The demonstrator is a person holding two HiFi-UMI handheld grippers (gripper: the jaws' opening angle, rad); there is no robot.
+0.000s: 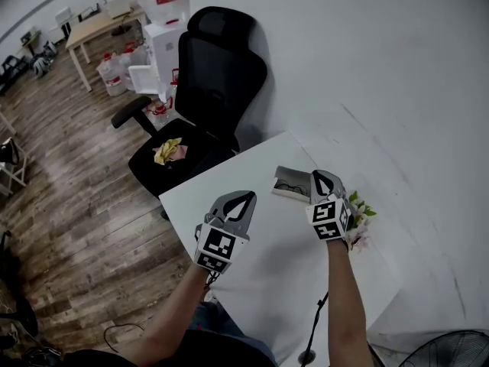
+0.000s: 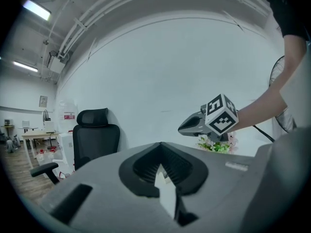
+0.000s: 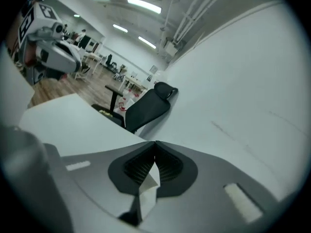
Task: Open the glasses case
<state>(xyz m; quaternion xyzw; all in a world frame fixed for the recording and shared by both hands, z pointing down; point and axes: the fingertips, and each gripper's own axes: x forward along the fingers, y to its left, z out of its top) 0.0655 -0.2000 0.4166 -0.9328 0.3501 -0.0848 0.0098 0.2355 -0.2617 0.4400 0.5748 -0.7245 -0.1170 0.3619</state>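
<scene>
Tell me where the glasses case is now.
In the head view the glasses case lies on the white table by its far corner, just left of the right gripper.

1. We are seeing the glasses case (image 1: 293,182) lying on the white counter (image 1: 252,274), near its far corner.
2. It is showing as a small grey box, apparently lying open with its lid tilting up at the back.
3. Dark-rimmed glasses (image 1: 288,187) seem to be resting inside it.
</scene>
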